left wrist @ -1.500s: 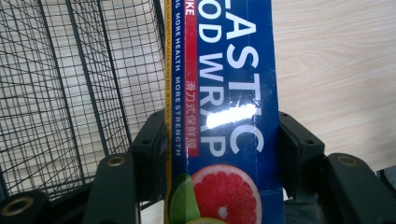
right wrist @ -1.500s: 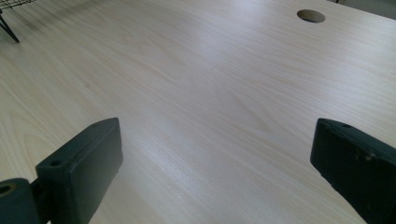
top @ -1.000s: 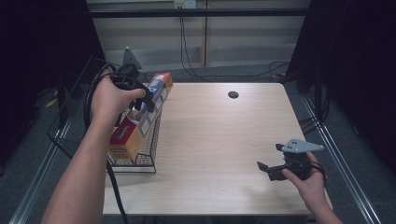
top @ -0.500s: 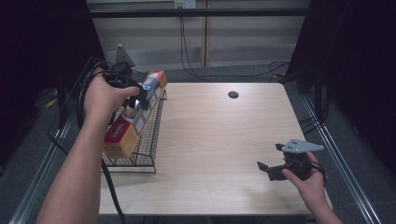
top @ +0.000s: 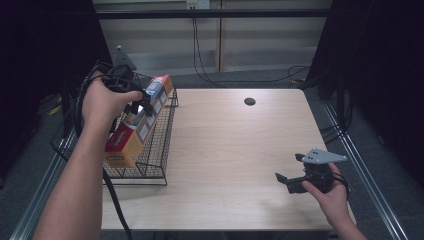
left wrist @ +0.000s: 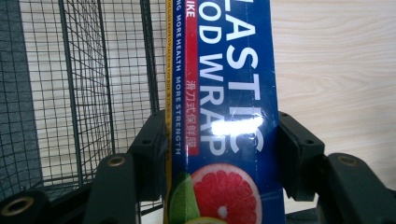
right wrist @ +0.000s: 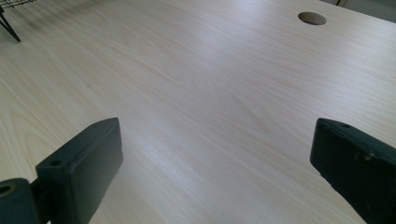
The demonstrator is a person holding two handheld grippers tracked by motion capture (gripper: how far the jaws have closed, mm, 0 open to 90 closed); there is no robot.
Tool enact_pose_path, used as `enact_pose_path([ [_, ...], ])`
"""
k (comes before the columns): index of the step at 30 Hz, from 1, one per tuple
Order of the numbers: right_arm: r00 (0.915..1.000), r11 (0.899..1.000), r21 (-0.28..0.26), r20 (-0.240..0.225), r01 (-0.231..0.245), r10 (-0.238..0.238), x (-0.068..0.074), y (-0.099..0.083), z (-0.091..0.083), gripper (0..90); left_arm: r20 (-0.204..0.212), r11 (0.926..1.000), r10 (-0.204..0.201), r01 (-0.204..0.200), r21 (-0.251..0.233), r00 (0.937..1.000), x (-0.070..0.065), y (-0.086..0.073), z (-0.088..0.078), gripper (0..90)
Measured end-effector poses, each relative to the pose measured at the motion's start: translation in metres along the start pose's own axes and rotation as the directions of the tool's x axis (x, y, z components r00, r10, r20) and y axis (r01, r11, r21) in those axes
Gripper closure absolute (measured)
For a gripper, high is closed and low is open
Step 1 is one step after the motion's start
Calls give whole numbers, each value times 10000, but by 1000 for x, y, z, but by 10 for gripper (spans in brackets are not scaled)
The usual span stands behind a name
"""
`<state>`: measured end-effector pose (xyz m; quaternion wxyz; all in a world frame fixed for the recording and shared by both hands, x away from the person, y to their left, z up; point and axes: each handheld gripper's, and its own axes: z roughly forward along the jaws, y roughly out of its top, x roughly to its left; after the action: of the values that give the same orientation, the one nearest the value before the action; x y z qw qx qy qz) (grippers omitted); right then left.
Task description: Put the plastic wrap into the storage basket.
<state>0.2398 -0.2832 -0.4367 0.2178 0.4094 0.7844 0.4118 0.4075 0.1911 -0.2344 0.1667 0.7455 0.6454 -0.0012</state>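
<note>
A long plastic food wrap box (top: 141, 118), blue on one face and orange-red at its ends, hangs tilted over the black wire basket (top: 161, 150) at the table's left. My left gripper (top: 137, 106) is shut on it. In the left gripper view both black jaws press the sides of the box (left wrist: 224, 116), whose blue face shows white lettering and a grapefruit picture. My right gripper (top: 286, 176) rests low over the table's front right, open, with nothing between its jaws. In the right gripper view its fingers (right wrist: 81, 163) stand wide apart over bare wood.
The light wooden table (top: 235, 150) has a round cable hole (top: 249, 101) near its far edge, also seen in the right gripper view as a dark hole (right wrist: 312, 18). Cables trail on the floor behind. Metal rails run along both table sides.
My left gripper has carried the box back and to the left, farther over the basket. The right gripper has stayed in place.
</note>
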Motion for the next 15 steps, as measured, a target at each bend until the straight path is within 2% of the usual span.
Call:
enact_pose_path([
  [5,10000,10000,25,-12,12,-12,1,0,0,22,-110,10000,-19,19,-41,9999,4,0,-2,442],
  [7,10000,10000,43,1,8,-8,1,0,0,22,-58,9999,-164,164,-33,9998,6,0,-3,443],
  [8,10000,10000,28,-7,16,-16,1,0,0,22,-102,10000,22,-22,-28,9999,8,0,-5,442],
  [9,10000,10000,25,-22,10,-10,1,0,0,22,-144,9998,-193,192,-84,9997,7,-1,-5,442],
  [15,10000,10000,35,-11,-13,13,1,0,0,22,-239,9991,-341,335,-244,9991,17,-1,-10,443],
])
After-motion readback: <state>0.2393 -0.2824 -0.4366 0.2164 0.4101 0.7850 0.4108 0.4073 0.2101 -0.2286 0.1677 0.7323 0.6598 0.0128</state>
